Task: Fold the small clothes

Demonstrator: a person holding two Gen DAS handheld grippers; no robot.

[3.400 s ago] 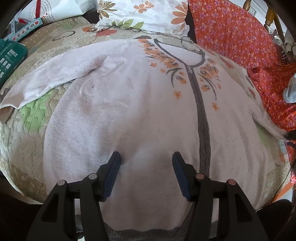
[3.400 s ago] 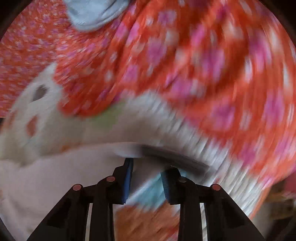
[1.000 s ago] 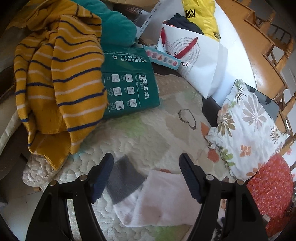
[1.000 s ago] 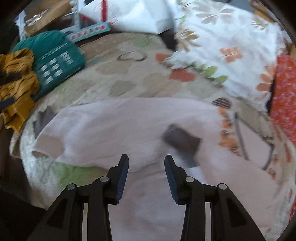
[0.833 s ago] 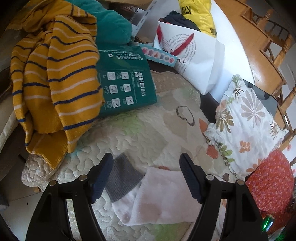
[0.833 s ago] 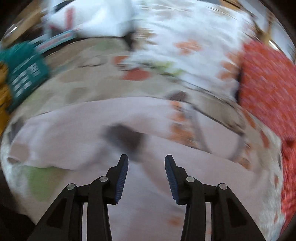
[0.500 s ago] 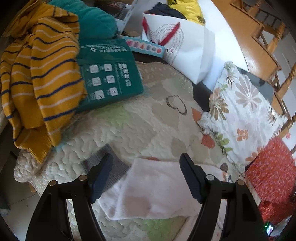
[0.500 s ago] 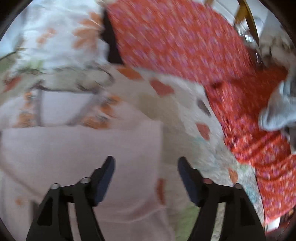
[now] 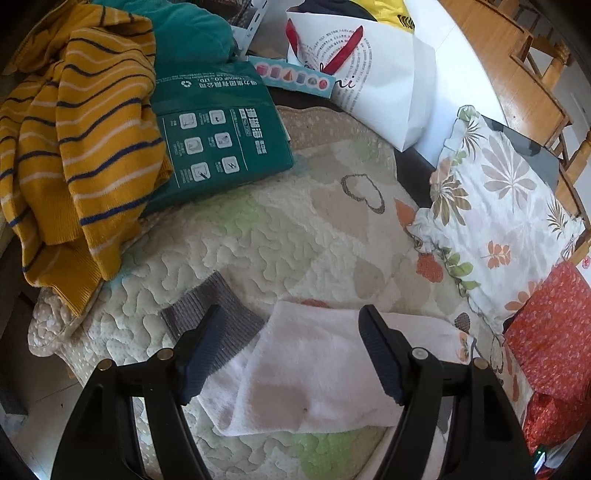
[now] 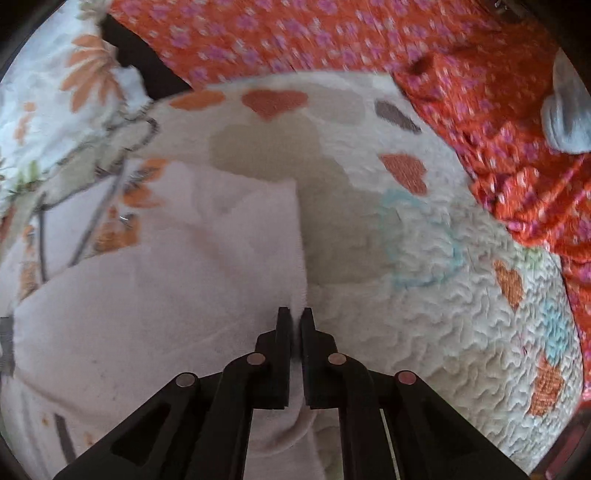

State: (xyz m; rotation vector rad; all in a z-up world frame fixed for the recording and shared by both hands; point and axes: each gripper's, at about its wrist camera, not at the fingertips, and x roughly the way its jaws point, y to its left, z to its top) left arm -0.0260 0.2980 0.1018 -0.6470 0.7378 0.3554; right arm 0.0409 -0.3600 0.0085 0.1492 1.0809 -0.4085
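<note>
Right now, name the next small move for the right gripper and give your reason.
Probably lift and carry that edge across the body to fold it over. The right gripper, whose jaws have just been closing, is shut on the side edge of the pale pink garment, which lies flat on the quilt. The left gripper hangs open over the sleeve cuff.

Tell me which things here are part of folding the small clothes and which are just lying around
Part of the job:
- pale pink fleecy garment with grey ribbed cuff
- right hand-held gripper, shut on the garment's edge
- left hand-held gripper, open over the sleeve

Lying about:
- yellow striped knitted sweater
- green printed box
- floral pillow
- white paper bag
- red floral fabric
</note>
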